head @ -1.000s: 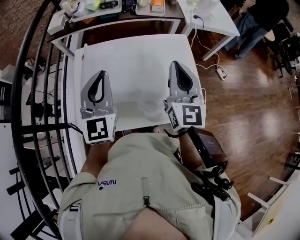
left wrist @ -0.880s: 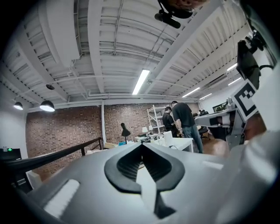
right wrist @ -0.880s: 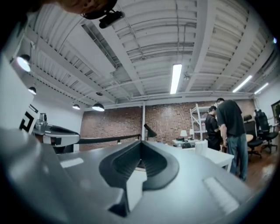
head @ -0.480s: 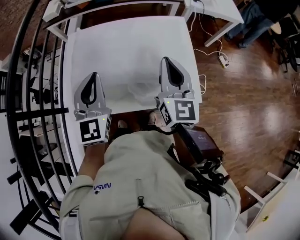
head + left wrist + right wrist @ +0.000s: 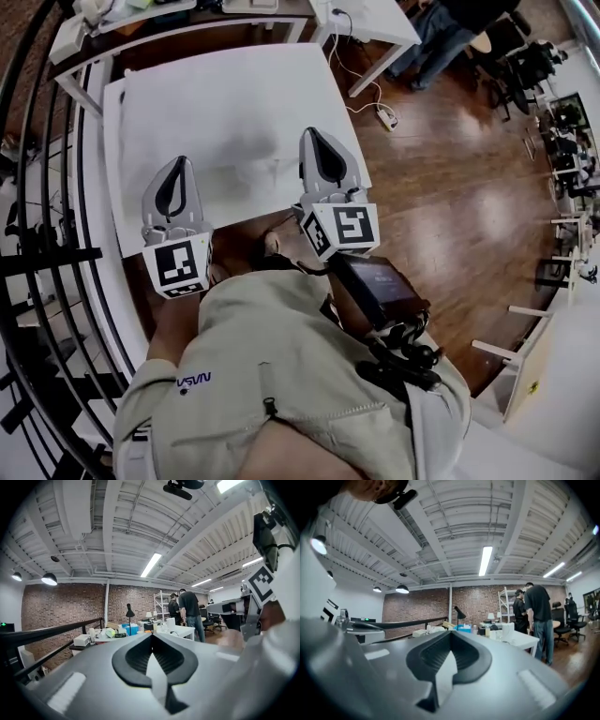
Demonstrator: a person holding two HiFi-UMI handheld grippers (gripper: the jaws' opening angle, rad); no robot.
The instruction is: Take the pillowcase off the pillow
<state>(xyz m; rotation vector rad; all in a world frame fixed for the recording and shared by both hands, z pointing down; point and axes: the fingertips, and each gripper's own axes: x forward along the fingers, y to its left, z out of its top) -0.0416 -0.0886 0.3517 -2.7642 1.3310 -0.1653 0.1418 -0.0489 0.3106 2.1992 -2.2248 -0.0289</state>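
- Beige jacket [image 5: 281, 375]: the person's own, filling the near foreground.
- Left gripper [image 5: 178, 173]: reaching over the near edge of the white table [image 5: 187, 103]. Its jaws are pressing together with nothing between them.
- Right gripper [image 5: 314, 145]: hanging alongside, likewise clenched and empty.
- Pillowcase [image 5: 267, 167]: showing only as a faint wrinkled white patch, lying on the table between the two tips and nearer the right one. The pillow cannot be told apart from it.
- Cluttered desk [image 5: 178, 14]: standing beyond the table.
- Two people [image 5: 534, 616]: standing farthest off, by a white desk.
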